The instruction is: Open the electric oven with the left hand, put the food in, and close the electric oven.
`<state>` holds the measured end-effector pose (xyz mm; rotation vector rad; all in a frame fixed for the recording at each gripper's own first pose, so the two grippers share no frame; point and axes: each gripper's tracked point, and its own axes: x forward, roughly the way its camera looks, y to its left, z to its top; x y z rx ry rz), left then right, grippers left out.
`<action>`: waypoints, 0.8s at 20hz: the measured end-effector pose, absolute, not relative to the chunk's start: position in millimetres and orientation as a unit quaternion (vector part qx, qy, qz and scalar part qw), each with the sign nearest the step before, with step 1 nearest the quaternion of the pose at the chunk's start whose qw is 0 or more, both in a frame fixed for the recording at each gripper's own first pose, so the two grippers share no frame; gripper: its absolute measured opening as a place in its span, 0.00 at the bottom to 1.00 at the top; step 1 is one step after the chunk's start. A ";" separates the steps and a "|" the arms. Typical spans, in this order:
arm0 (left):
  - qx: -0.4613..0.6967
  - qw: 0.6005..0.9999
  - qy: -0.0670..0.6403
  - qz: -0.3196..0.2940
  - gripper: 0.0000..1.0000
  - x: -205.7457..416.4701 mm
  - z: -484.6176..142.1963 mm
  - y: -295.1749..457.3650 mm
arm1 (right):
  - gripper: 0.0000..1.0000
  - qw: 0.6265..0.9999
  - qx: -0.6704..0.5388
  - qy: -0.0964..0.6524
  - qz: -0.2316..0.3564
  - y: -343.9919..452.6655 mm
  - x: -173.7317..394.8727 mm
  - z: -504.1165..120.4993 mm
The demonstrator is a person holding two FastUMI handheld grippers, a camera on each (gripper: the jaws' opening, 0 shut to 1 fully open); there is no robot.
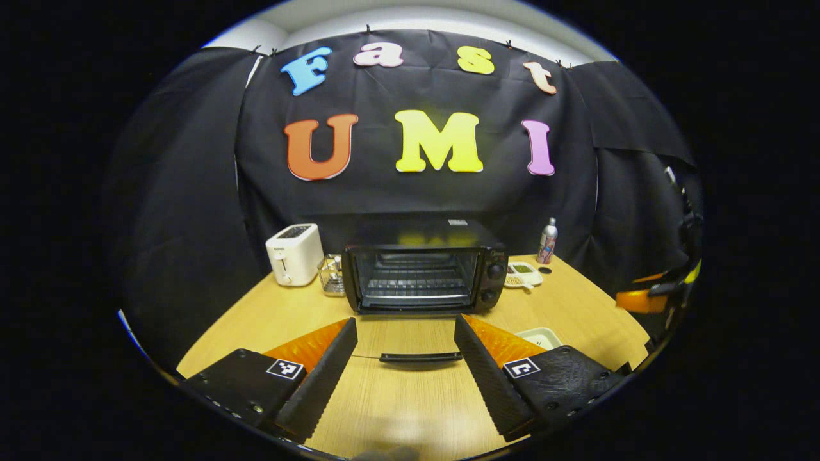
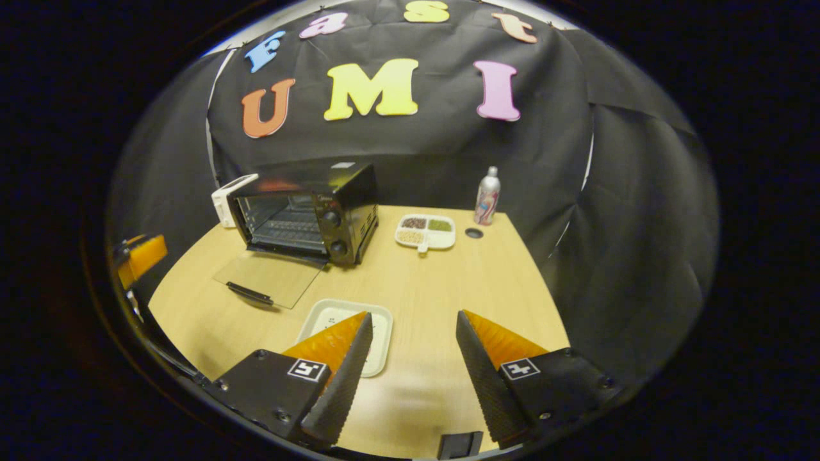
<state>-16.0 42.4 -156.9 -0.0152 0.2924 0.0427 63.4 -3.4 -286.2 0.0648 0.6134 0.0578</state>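
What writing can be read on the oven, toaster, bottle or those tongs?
None is legible.
Oven: small mark above the knobs, too blurred to read.
Toaster: tiny mark, too small.
Bottle: label blurred.
Left tongs and right tongs: square black-and-white markers, no words.

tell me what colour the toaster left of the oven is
White toaster, clearest in the left gripper view, beside the black oven.

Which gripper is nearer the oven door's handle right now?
Left. The left gripper is open, its fingers either side of the door handle on the lowered glass door. The right gripper sits off to the side, open over the white tray.
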 end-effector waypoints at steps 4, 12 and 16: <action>0.016 0.992 0.116 0.038 0.97 -37.1 -107.5 35.9 | 0.71 0.927 0.071 0.361 0.065 15.7 83.6 -340.0; 0.014 0.990 0.115 0.079 0.97 -53.7 -70.6 12.2 | 0.37 0.872 0.120 0.463 0.101 39.5 109.7 -407.1; 0.017 0.987 0.122 0.107 0.97 -60.7 -65.3 9.2 | 0.24 0.847 0.126 0.506 0.103 42.2 116.0 -429.9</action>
